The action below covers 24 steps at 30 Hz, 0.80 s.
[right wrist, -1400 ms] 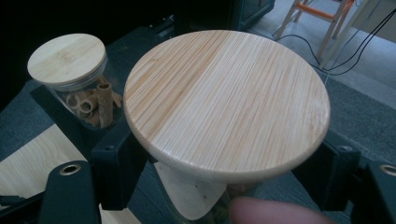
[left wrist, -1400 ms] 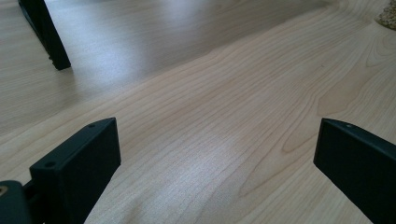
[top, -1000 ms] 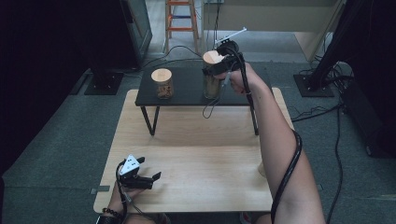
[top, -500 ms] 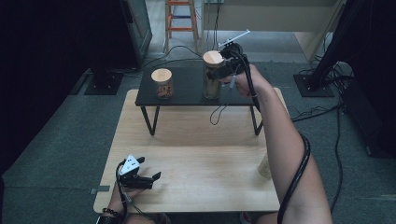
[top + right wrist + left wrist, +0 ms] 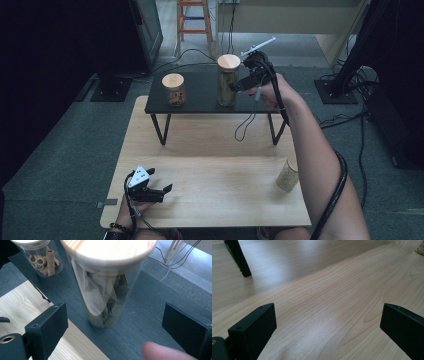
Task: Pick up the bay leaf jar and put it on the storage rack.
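Glass, wood-lidded tall jar point(image 5: 227, 80) of dried leaves stands on the black shelf point(image 5: 200, 102); the right tool point(image 5: 240, 86), just opened, flanks it untouched. Nearby: cinnamon jar point(image 5: 173, 89) (shorter). Left tool point(image 5: 161, 184) gapes empty over the table point(image 5: 220, 175).

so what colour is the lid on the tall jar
Light wood on the tall jar; its lid shows best in the right gripper view.
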{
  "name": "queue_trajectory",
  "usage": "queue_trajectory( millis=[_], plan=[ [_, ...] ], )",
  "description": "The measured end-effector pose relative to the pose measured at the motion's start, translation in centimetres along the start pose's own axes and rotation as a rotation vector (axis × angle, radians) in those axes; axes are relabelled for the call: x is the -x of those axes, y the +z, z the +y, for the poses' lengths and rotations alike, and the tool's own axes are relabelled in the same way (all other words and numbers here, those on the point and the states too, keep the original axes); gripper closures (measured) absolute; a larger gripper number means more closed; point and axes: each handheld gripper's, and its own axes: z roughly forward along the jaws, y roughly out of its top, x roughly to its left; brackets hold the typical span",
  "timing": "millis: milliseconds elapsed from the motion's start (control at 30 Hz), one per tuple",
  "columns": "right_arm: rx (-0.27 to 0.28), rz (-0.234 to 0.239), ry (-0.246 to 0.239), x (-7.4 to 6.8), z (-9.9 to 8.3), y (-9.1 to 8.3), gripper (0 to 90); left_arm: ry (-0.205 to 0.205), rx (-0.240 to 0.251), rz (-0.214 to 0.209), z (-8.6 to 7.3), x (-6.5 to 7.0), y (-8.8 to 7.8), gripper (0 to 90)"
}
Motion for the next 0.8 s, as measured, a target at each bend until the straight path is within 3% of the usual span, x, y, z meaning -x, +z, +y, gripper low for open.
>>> queue_trajectory(
  millis=[800],
  plan=[
    [-0.043, -0.028, -0.014, 0.5, -3.4, -2.1, 2.5, -0.001, -0.006, 0.008, 0.1, 0.1, 0.0, 0.6]
  ],
)
